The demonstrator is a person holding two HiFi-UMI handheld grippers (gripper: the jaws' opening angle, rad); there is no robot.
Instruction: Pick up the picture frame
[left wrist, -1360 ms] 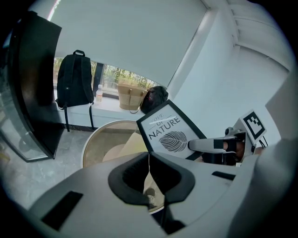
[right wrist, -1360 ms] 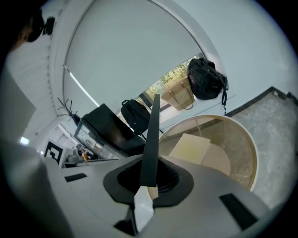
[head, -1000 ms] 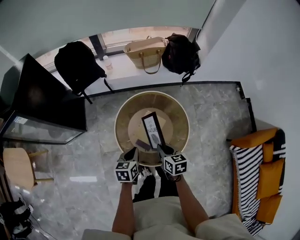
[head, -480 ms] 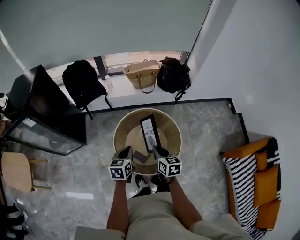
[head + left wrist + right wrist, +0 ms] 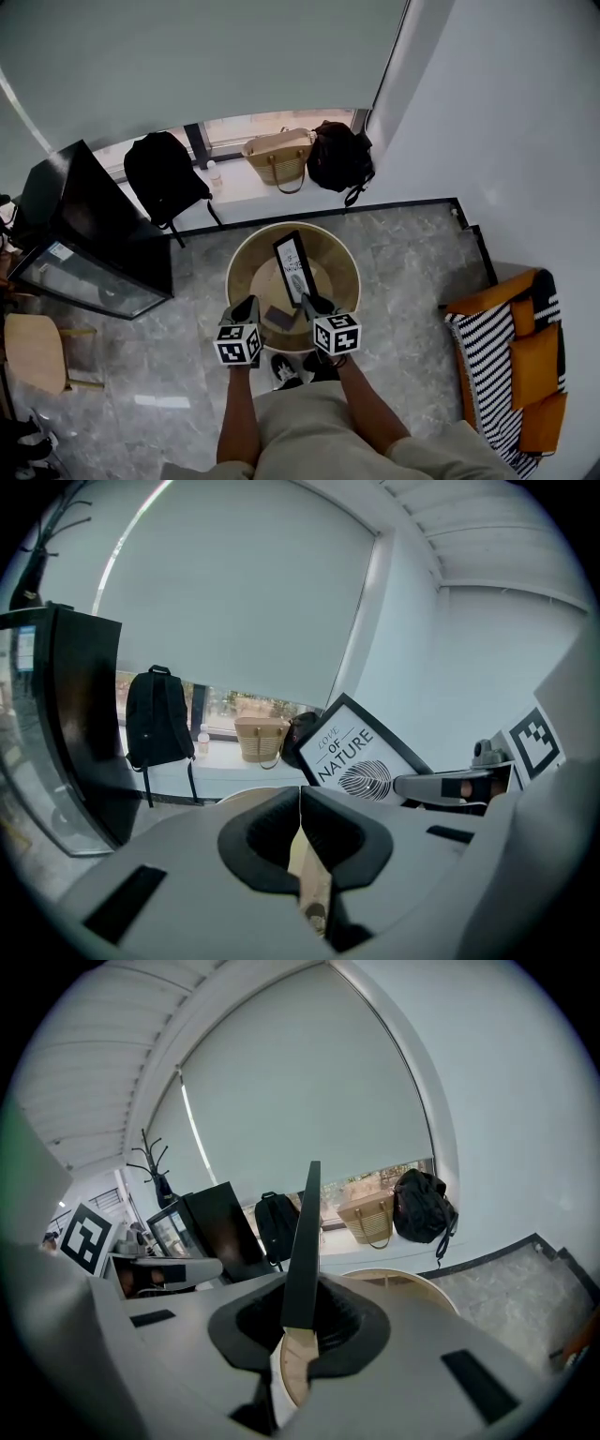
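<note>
Fingers (image 5: 349, 1324) of the right gripper (image 5: 302, 1299): shut tight on the bottom edge of the picture frame (image 5: 305, 1232), which stands up thin and dark between them
Fingers of the left gripper (image 5: 300, 803): pressed together, with nothing between them
Picture frame: black rim and a white picture that says LOVE OF NATURE with a leaf under the words; it is held up in the air over the table (image 5: 350, 255) and leans away from the person
Left gripper spot: just beside the right gripper, over the near edge of the table
Table: round, made of light wood, on a grey stone floor (image 5: 417, 253); a small dark flat thing (image 5: 279, 315) lies on it near the left gripper
Window ledge (image 5: 236, 184): a black backpack (image 5: 167, 174), a little bottle (image 5: 217, 172), a woven bag (image 5: 277, 157) and another black bag (image 5: 339, 156) sit in a row
Sides: a black cabinet (image 5: 86, 230) on the left, an orange and striped sofa (image 5: 516, 370) on the right
</note>
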